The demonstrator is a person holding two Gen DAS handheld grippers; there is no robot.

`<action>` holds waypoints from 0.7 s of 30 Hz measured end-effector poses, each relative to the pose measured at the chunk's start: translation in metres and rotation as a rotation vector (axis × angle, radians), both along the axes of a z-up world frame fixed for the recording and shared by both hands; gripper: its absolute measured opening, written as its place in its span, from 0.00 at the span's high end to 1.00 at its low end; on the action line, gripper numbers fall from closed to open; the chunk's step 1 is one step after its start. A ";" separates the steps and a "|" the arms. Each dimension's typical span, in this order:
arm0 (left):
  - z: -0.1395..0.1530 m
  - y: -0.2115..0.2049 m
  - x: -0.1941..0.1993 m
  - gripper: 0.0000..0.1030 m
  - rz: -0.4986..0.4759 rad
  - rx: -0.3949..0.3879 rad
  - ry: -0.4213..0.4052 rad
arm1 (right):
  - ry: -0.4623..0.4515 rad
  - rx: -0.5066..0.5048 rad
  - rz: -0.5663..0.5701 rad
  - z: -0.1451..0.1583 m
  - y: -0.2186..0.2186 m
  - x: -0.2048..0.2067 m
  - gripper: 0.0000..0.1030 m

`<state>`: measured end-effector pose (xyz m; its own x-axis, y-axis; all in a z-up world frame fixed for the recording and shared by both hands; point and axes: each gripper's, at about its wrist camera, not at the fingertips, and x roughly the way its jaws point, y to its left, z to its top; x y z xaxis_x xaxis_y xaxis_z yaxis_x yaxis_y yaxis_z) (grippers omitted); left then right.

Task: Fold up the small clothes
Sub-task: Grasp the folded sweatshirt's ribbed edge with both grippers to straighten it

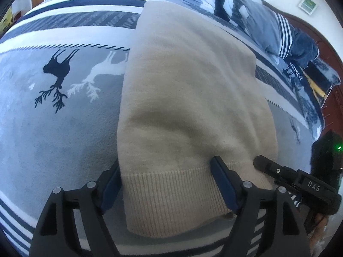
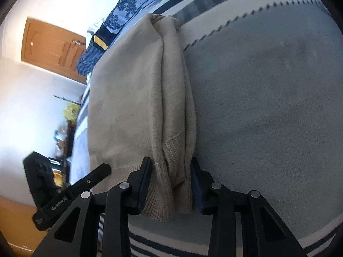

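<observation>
A beige knit sweater point(image 1: 188, 90) lies folded lengthwise on a grey blanket point(image 1: 53, 132) with deer prints. Its ribbed hem point(image 1: 171, 194) is nearest me. My left gripper point(image 1: 167, 167) is wide open, its fingers straddling the hem's left corner. In the right wrist view the sweater point(image 2: 128, 98) stretches away, and my right gripper point(image 2: 171, 169) is closed on the bunched hem edge point(image 2: 171, 184) at its right side. The right gripper also shows at the right of the left wrist view point(image 1: 265, 165); the left gripper shows at the lower left of the right wrist view point(image 2: 103, 169).
Pillows and folded dark and striped clothes point(image 1: 278, 34) lie along the far edge of the bed. A wooden door point(image 2: 53, 49) and a white wall are off to the left. A yellow item point(image 2: 70, 111) sits on furniture beside the bed.
</observation>
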<state>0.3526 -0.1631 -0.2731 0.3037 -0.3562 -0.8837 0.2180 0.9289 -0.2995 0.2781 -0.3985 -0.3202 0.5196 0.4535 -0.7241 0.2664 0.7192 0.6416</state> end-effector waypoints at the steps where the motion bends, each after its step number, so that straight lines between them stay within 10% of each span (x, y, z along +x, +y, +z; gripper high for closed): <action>1: 0.000 -0.001 0.000 0.24 -0.001 0.009 -0.005 | 0.001 -0.025 0.006 0.002 0.004 0.001 0.63; 12: 0.012 0.018 -0.004 0.85 0.029 -0.077 -0.012 | 0.006 -0.203 0.066 0.019 0.024 0.011 0.83; 21: 0.047 0.054 -0.043 0.88 -0.008 -0.093 0.044 | 0.018 0.037 0.019 0.021 0.027 -0.033 0.85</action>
